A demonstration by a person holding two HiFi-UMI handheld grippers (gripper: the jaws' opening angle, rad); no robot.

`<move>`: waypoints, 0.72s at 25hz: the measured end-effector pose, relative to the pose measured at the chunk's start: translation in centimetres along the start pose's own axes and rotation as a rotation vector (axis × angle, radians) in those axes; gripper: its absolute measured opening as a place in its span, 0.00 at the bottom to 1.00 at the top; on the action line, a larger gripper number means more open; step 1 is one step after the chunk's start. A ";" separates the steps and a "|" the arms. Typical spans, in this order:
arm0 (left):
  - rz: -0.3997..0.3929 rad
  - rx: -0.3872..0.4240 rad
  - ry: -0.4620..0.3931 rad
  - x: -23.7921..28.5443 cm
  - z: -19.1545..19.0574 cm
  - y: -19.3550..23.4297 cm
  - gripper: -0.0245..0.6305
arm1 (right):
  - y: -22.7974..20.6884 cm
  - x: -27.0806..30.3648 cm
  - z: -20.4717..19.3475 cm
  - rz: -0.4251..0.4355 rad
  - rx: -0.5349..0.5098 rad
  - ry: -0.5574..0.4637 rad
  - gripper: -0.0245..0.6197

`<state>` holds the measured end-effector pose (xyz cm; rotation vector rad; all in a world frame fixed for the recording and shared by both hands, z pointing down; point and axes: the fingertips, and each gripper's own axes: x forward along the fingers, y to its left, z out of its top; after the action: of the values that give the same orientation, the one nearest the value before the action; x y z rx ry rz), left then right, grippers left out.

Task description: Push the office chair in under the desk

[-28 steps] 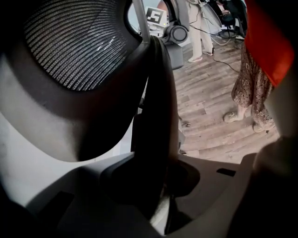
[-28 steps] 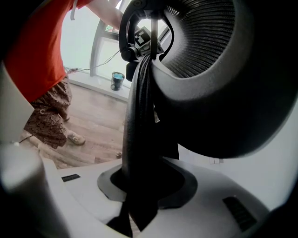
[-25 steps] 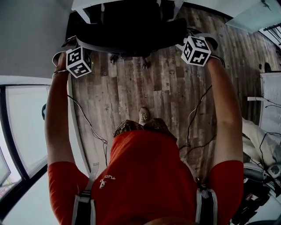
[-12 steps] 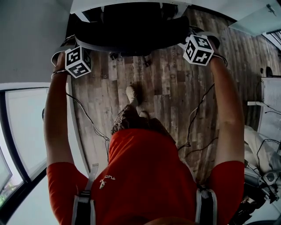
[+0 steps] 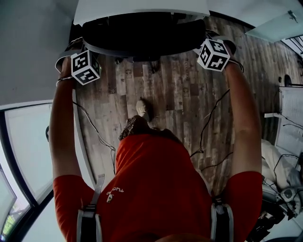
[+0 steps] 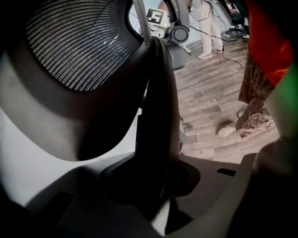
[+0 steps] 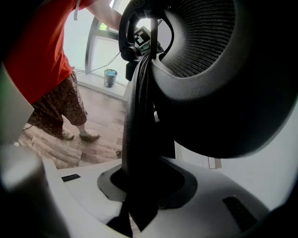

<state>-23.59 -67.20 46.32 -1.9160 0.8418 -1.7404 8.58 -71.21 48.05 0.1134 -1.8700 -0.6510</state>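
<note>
Left gripper (image 6: 156, 186): jaws clamped on the left edge of the office chair (image 5: 142, 35) backrest | Right gripper (image 7: 139, 186): jaws clamped on its right edge | Office chair: on wooden floor (image 5: 180, 94), backrest at the near edge of the white desk (image 5: 142, 5), partly beneath it

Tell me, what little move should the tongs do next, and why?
Probably push the chair a bit farther under the desk: the left tongs and right tongs grip its sides, and it sticks out past the desk's edge.
</note>
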 end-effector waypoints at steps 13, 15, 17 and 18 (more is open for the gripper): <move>0.007 -0.010 0.002 5.7 -0.7 6.2 0.23 | -7.3 4.3 -2.8 0.022 0.034 0.036 0.23; 0.005 -0.012 0.007 6.6 -1.0 7.1 0.23 | -8.5 4.9 -3.0 0.017 0.035 0.038 0.23; -0.003 -0.017 0.014 7.6 -1.3 7.9 0.23 | -9.5 5.7 -3.1 0.020 0.034 0.036 0.23; -0.006 -0.018 0.017 8.0 -1.4 8.3 0.23 | -10.0 5.9 -3.0 0.022 0.032 0.033 0.23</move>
<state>-26.01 -78.52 46.90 -1.9200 0.8612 -1.7607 6.67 -83.03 48.91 0.1236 -1.8483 -0.6016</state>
